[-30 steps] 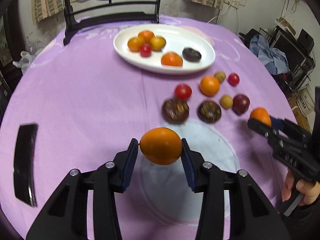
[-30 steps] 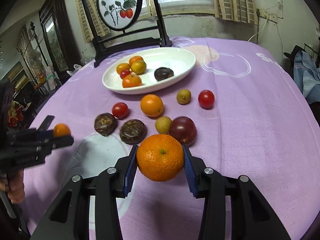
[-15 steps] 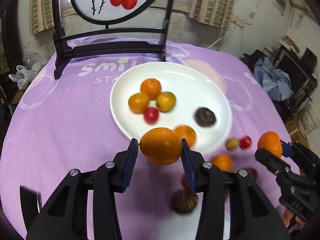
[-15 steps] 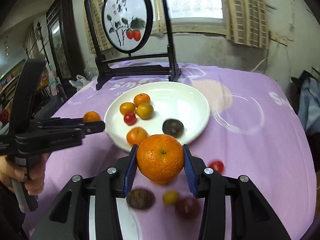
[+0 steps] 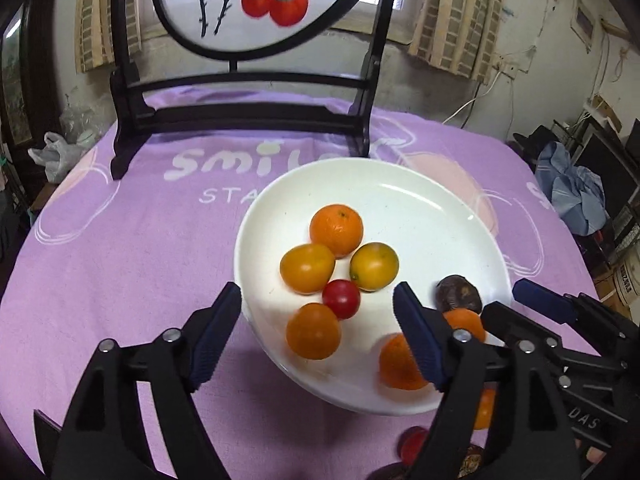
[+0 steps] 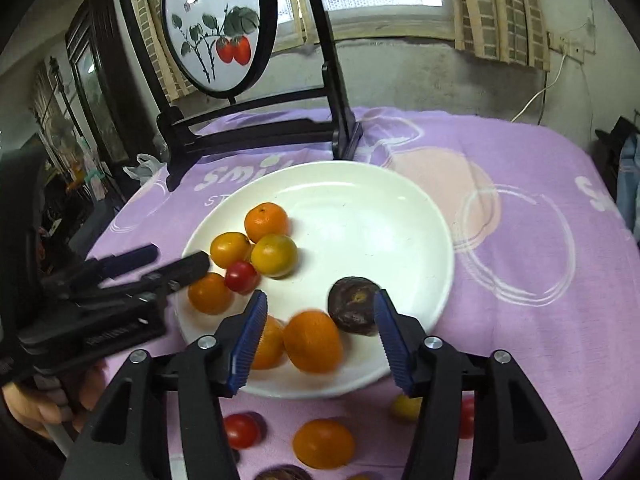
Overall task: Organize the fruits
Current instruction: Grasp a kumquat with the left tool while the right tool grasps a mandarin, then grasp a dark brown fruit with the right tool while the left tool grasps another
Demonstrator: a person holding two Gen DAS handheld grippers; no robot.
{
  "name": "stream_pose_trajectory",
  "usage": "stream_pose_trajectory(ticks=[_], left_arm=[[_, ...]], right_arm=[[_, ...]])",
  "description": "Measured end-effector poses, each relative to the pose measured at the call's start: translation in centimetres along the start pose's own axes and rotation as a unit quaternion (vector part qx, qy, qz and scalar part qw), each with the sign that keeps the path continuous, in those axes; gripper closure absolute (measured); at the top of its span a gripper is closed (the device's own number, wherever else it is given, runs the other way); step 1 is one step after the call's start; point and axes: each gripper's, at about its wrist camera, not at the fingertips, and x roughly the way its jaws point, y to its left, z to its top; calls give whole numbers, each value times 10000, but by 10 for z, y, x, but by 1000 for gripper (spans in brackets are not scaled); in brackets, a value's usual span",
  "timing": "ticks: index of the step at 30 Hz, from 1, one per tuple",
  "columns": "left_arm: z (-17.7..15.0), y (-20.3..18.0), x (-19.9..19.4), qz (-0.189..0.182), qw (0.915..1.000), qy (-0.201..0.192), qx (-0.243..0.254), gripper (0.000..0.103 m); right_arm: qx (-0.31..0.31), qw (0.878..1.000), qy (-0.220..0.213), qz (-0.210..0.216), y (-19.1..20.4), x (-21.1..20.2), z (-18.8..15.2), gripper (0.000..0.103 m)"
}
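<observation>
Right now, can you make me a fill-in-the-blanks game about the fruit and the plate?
1. The white plate sits on a ____ tablecloth.
2. The left gripper has its jaws ____, with nothing held between them.
3. The small red fruit lies ____ the plate.
4. The dark brown fruit on the plate lies next to the ____ gripper.

Missing words: purple; open; on; right
</observation>
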Motion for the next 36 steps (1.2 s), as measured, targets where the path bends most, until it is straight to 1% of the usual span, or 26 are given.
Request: stream_pose_trajectory(ticks=[1, 3, 7, 8, 10, 13, 17, 19, 21, 22, 24, 25, 27, 29, 32, 34, 36], left_arm=[[0, 0, -5, 66, 10000, -62, 13, 21], [-1, 0, -14, 102, 9999, -124, -16, 18], [-10, 2, -30, -58, 9999, -96, -98, 18], [-14, 2, -34, -74, 9998, -124, -100, 18], [-23, 0, -43, 23, 9998, -176, -4, 18], [-37, -5, -55, 99, 9997, -150, 162, 18], [-59, -5, -75, 9, 9998, -170, 50, 18], [-71, -5, -81, 43, 9999, -114, -33, 18], [-83, -7, -80, 216, 9997, 37, -118, 17], [-91, -7, -79, 234, 9995, 131, -195, 17], [-104, -8, -74, 165, 9991, 196, -334, 17], [-111, -9, -70, 140, 9990, 219, -361, 17], [-123, -10, -55, 319, 9987, 317, -259, 17], [-127, -11, -46, 404, 9978, 523, -94, 17], [-129, -3, -48, 361, 9982, 421, -211, 17], [-129, 0, -48, 335, 9982, 432, -262, 17], [-128, 3, -48, 272, 9981, 482, -289, 17]], right_arm=[[-53, 9999, -33, -88, -2, -5, -3, 41], [-58, 9999, -72, -117, -6, -14, -7, 40], [78, 9998, -125, -148, -19, -35, -22, 39], [40, 9997, -140, -178, -21, -41, -27, 39], [-46, 9996, -187, -218, -22, -53, -37, 39], [-134, 9996, -187, -170, -22, -66, -50, 35], [-269, 9990, -191, -292, -20, -80, -69, 34], [-269, 9991, -154, -277, -19, -82, -78, 29], [-302, 9992, -30, -274, -15, -82, -88, 28], [-351, 9991, 81, -204, -12, -80, -92, 28], [-531, 9981, 281, -145, -2, -77, -101, 28], [-683, 9968, 383, -177, 6, -75, -107, 28], [-868, 9948, 489, -227, 19, -72, -116, 28], [-991, 9929, 631, -192, 29, -67, -126, 28], [-1117, 9898, 869, -143, 38, -54, -136, 28], [-1142, 9881, 1004, -226, 41, -43, -140, 29], [-1122, 9876, 1065, -281, 43, -35, -140, 35]])
